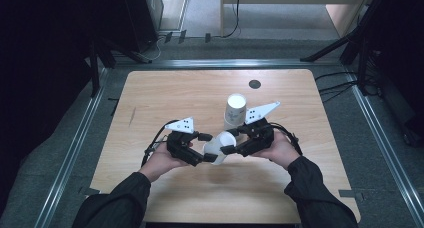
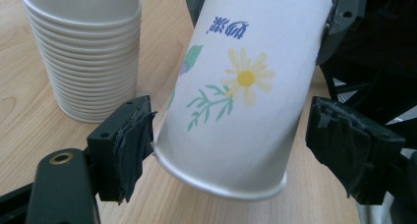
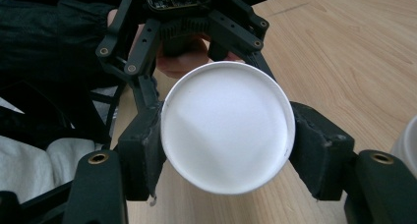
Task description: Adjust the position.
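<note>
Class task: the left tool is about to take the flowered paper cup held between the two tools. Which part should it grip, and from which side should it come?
Probably the side wall just above the rolled rim of the cup, from the open-mouth end. The right tool already clamps the closed base end, so that part is taken. The left tool has its pads on either side of the round wall there, open, one pad at the rim.

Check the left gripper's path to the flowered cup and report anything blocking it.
Nothing visible blocks it. In the left gripper view the paper cup hangs tilted between the left gripper's open jaws, one pad at its rim, the other apart. The right gripper clamps its base end. The cup stack stands off to the side.
</note>
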{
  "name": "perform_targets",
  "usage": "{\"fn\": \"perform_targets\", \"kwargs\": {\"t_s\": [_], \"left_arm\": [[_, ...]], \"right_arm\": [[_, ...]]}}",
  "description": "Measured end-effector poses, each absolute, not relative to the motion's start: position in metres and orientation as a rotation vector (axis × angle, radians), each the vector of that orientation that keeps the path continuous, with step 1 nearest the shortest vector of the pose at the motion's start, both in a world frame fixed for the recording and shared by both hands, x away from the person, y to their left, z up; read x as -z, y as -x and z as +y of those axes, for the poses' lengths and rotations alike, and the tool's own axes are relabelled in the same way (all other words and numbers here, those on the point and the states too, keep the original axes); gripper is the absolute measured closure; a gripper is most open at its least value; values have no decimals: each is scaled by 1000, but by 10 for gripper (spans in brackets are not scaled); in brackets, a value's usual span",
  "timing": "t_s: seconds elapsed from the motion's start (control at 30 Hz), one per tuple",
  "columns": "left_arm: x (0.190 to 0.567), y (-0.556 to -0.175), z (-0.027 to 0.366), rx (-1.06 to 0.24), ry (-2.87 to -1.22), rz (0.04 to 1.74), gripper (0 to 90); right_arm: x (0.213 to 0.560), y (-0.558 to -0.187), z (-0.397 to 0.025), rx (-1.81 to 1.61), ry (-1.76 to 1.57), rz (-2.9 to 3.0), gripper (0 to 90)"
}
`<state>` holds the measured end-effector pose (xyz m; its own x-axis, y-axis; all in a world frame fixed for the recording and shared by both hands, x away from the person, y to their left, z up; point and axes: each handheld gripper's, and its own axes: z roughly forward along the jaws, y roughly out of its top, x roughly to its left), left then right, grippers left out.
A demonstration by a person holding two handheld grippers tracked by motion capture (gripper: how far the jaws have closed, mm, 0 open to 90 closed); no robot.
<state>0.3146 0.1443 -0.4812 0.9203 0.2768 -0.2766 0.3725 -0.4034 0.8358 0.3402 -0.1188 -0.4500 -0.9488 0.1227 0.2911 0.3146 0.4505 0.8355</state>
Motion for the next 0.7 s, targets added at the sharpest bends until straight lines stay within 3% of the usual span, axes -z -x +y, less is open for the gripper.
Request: {"fn": "perform_targets", "kwargs": {"t_s": [0.7], "left_arm": [[486,-312,136,108,-2048,437,228]], "right_arm": [[450,-338,-113,1512,375,-2485,359]]}}
